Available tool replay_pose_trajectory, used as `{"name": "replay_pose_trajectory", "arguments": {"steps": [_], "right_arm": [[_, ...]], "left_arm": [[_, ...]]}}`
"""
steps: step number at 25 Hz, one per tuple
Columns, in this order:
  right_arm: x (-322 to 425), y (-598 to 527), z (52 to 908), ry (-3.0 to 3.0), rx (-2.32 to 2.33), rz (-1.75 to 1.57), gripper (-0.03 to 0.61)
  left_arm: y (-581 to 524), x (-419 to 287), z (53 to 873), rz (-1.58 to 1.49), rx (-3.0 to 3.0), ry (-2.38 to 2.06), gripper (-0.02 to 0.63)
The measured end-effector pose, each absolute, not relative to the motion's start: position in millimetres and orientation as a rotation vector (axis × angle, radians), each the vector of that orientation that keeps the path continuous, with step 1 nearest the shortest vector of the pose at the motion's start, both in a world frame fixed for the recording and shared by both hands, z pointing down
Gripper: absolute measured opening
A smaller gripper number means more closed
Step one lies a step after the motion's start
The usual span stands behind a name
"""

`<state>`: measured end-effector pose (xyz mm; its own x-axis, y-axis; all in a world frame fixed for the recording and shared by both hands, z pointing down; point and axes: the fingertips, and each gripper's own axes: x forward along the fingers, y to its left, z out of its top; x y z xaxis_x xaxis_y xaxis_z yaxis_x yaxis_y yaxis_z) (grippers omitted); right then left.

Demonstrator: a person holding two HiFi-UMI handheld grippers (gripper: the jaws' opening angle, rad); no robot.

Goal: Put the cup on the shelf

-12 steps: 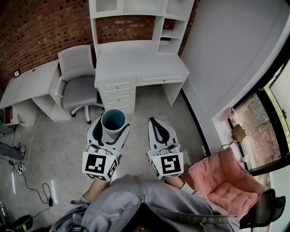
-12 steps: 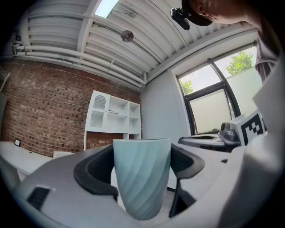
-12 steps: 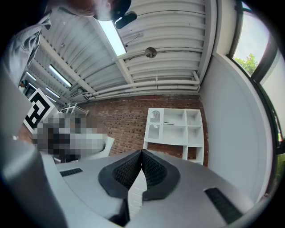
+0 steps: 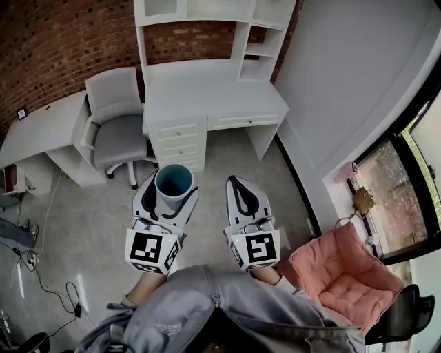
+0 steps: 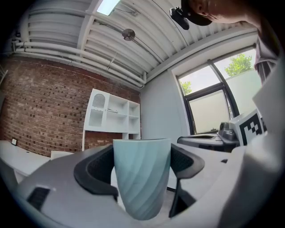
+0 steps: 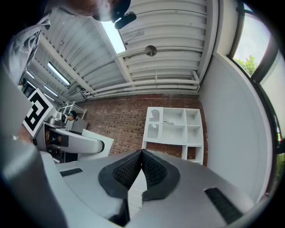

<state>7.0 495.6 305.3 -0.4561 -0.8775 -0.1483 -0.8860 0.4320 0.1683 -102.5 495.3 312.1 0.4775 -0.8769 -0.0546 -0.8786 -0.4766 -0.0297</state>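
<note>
One cup [image 5: 141, 178] upright, clamped in left gripper [image 4: 168, 192] jaws; right gripper [image 4: 236, 185] jaws closed, empty; carrying step, next needs approach to shelf [image 4: 200, 21], well apart

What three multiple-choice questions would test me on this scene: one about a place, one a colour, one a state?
1. Where is the cup?
A) on the desk
B) in the left claw
C) on the chair

2. What colour is the cup?
A) red
B) yellow
C) pale blue-green

3. How do the jaws of the right claw stand?
A) together, with nothing in them
B) wide apart
C) gripping a second cup

Answers:
1 B: the left gripper view shows the cup upright between that claw's jaws, which press on its sides.
2 C: the head view and the left gripper view both show it pale blue-green.
3 A: the right gripper view shows the jaws meeting with nothing between them.
</note>
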Motion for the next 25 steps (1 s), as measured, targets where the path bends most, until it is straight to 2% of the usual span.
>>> {"name": "replay_pose_trajectory", "arguments": {"steps": [14,25], "right_arm": [[-10,453,318,2.579,-1.689,0.284,0.026],[-2,356,328,2.605,-1.678,0.278,0.027]], "left_arm": [[447,-120,327,0.041,-2.737,1.494,0.377],[352,-110,334,0.065,-2.755,1.488,0.377]]}}
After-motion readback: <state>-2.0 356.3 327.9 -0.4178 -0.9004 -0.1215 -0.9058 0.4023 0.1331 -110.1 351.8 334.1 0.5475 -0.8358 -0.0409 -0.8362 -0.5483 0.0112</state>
